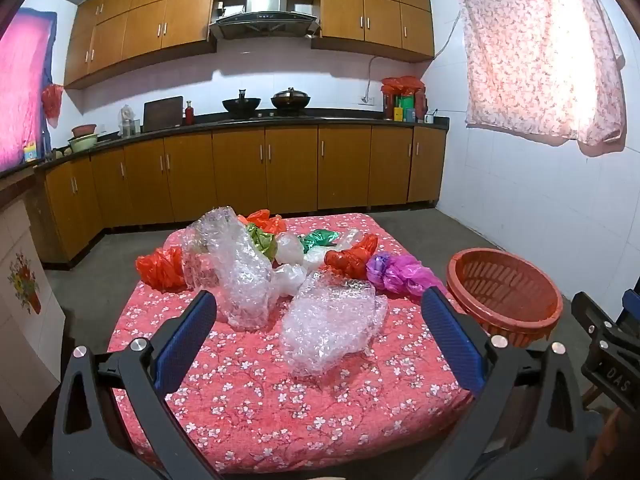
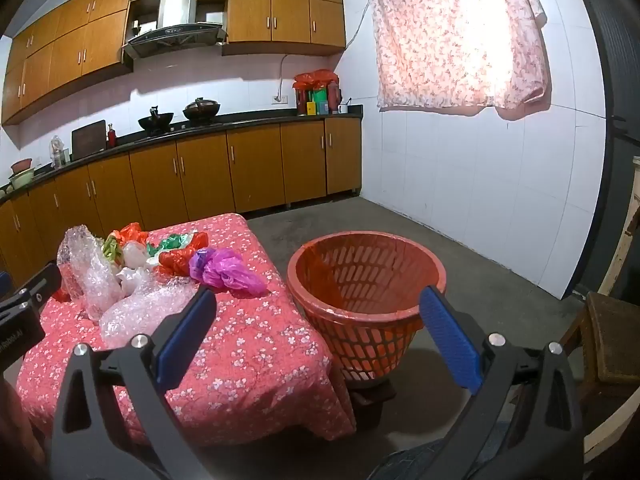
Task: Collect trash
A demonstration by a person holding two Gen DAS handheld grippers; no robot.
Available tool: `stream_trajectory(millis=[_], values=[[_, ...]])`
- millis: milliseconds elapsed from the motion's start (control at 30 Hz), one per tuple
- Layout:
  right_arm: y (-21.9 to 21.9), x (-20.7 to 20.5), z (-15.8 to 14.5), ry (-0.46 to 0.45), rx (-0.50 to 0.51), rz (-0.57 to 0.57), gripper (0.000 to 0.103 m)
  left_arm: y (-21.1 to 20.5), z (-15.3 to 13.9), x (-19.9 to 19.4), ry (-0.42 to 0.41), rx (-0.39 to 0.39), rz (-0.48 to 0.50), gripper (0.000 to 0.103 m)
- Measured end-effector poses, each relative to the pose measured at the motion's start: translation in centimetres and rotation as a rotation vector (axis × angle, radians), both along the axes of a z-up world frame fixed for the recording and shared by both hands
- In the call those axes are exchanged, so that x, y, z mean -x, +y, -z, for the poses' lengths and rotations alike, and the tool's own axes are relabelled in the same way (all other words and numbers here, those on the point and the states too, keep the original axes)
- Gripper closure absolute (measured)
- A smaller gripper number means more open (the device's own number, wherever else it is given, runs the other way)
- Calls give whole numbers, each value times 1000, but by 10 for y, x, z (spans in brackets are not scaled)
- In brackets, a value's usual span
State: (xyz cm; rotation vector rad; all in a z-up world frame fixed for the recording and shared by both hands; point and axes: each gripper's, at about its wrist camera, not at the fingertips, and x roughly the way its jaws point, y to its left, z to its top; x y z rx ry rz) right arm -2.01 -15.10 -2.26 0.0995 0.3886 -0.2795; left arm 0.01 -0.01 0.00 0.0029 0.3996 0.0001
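A low table under a red flowered cloth [image 1: 248, 392] [image 2: 248, 344] carries a heap of trash. Nearest me lies a crumpled bubble-wrap sheet [image 1: 332, 324] [image 2: 136, 312], with a taller bubble-wrap roll [image 1: 232, 268] [image 2: 86, 268] behind it. Around them sit a purple bag [image 1: 400, 272] [image 2: 224, 270], red bags [image 1: 164, 268] [image 1: 350, 256], a green bag [image 1: 316, 240] and clear bags. An orange lattice basket [image 1: 504, 292] [image 2: 360, 300] stands on the floor right of the table. My left gripper [image 1: 318, 320] hangs open short of the near bubble wrap. My right gripper [image 2: 318, 320] is open, empty, facing the basket.
Wooden kitchen cabinets [image 1: 240, 176] with a dark counter line the back wall, woks on the stove. A white tiled wall [image 2: 480, 200] and flowered curtain are at the right. A wooden stool [image 2: 608, 340] stands at the far right. Bare concrete floor [image 2: 320, 224] lies beyond the table.
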Motion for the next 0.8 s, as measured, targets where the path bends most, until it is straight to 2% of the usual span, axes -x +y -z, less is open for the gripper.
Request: stream_trajectory(millis=[800], values=[[-1, -1, 2, 3, -1, -1, 4, 0, 0, 0, 4, 3, 2, 2]])
